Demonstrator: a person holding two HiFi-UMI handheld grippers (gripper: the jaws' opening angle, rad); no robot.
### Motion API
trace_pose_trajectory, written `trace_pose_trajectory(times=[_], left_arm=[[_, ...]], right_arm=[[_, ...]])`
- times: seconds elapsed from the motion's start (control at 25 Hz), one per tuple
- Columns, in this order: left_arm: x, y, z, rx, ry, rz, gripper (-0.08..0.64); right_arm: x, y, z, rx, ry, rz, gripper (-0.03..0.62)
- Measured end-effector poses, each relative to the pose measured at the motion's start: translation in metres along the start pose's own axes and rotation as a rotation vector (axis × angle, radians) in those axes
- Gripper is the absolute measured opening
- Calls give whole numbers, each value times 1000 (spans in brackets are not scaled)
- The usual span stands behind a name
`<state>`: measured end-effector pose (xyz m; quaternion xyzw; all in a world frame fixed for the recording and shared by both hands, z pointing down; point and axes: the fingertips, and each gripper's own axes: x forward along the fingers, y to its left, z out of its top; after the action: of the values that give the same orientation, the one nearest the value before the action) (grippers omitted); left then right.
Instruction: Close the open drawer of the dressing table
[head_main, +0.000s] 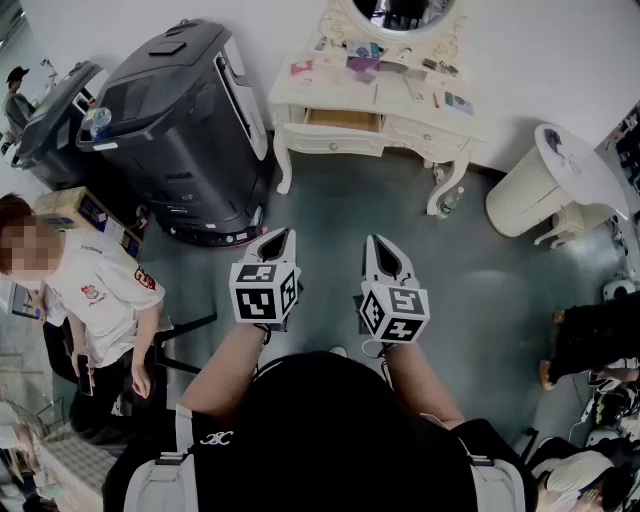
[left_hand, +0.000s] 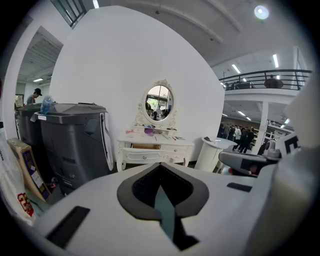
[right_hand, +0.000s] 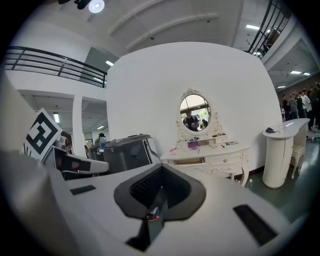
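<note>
- Far across the grey floor (head_main: 330, 215), against the white wall, stands the white dressing table (head_main: 440, 135).
- Its left drawer (head_main: 343, 120) is pulled out, and the brown inside shows from above. The drawer just to the right of it is pushed in.
- On the tabletop (head_main: 335, 88) lie small things, some pink and some purple. They are too small to tell what they are.
- Above the tabletop sits an oval mirror (head_main: 400, 12) in a curly white frame.
- Left of the dressing table, just beside it, stands a big dark machine (head_main: 185, 110) with a sloping top.
- Right of the dressing table, a bit apart, stands a round white stand (head_main: 545, 180).
- Near the person, the left gripper (head_main: 282, 234) and the right gripper (head_main: 372, 241) are held side by side in the air. Both point at the dressing table and are well apart from it.
- The fingers of the left gripper are closed together, with nothing between them.
- The fingers of the right gripper are closed together too, and they hold nothing.
- At the left edge stands another person in a white shirt (head_main: 105, 290).
</note>
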<state>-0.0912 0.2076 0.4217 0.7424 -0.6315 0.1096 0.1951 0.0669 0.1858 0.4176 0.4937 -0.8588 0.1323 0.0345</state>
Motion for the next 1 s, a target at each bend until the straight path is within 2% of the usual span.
trace_pose_trajectory(times=[0.44, 1.0], left_arm=[[8, -17, -4, 6, 22, 5, 8], [33, -69, -14, 55, 64, 6, 8]], right_arm=[[-2, -10, -5, 22, 7, 14, 10], [-18, -68, -17, 75, 25, -6, 11]])
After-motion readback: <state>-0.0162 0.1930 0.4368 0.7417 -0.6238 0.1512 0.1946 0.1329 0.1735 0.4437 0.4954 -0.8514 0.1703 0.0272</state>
